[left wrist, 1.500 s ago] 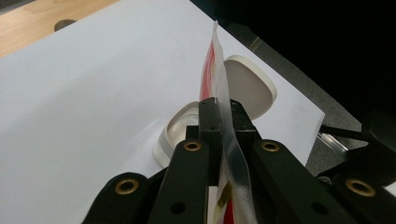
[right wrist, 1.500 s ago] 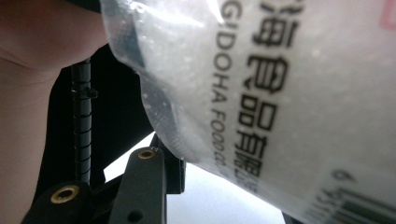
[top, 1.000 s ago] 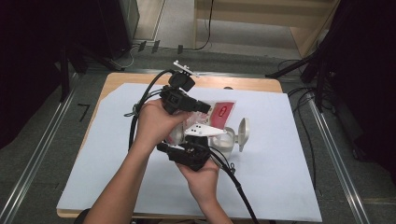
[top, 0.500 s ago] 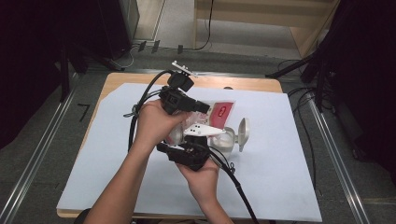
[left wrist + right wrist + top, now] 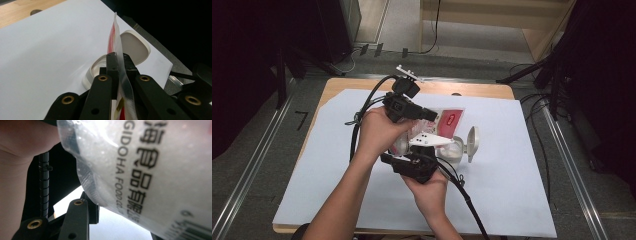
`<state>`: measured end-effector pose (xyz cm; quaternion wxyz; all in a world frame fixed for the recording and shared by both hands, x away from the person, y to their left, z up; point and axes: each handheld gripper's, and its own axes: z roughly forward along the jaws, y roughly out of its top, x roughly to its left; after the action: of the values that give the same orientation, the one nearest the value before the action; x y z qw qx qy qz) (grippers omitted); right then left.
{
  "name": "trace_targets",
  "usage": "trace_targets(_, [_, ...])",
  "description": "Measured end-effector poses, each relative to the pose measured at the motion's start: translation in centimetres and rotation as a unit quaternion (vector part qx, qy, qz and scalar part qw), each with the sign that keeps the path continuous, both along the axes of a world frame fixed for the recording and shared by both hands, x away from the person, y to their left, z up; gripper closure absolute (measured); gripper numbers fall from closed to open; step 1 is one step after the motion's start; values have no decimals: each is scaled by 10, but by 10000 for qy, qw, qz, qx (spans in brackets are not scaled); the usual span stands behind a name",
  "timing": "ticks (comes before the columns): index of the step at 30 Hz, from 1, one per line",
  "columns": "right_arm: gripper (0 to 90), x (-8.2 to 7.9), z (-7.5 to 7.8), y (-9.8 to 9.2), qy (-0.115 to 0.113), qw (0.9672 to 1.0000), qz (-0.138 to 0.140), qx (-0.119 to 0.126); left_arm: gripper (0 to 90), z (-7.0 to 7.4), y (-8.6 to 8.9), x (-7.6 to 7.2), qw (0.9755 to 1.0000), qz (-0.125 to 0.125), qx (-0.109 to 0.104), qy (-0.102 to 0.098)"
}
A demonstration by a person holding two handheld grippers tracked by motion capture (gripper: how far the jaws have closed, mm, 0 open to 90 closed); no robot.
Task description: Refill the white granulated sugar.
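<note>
A clear plastic bag (image 5: 451, 120) with a red label and white grains is held up over the table's middle. My left gripper (image 5: 432, 114) is shut on its thin sealed edge; in the left gripper view the jaws (image 5: 118, 58) pinch the bag (image 5: 115, 37) edge-on. My right gripper (image 5: 419, 152) sits just below, its jaws around the bag's fuller lower part (image 5: 150, 170), one finger (image 5: 80, 217) pressed against its side. A white container (image 5: 452, 149) with its hinged lid (image 5: 473, 142) flipped open stands on the sheet beyond the grippers, and the container (image 5: 96, 71) lies under the bag.
A white paper sheet (image 5: 522, 190) covers most of the wooden table (image 5: 482, 90). Black cables (image 5: 362, 115) trail from both grippers, one toward the near edge (image 5: 467, 205). Metal rails (image 5: 562, 150) and dark floor flank the table.
</note>
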<state>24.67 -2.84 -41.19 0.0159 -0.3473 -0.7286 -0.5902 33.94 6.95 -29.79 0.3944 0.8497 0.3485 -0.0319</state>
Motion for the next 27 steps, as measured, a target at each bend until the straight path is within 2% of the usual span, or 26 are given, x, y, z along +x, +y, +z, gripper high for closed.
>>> trace_targets(8, [631,-2,0,0,-6,10000,-9,19,883,1,0,0,10000,-33,39,1])
trace_targets(27, [637,-5,2,-1,-39,10000,-60,-2,882,1,-2,-2,10000,-47,-28,37])
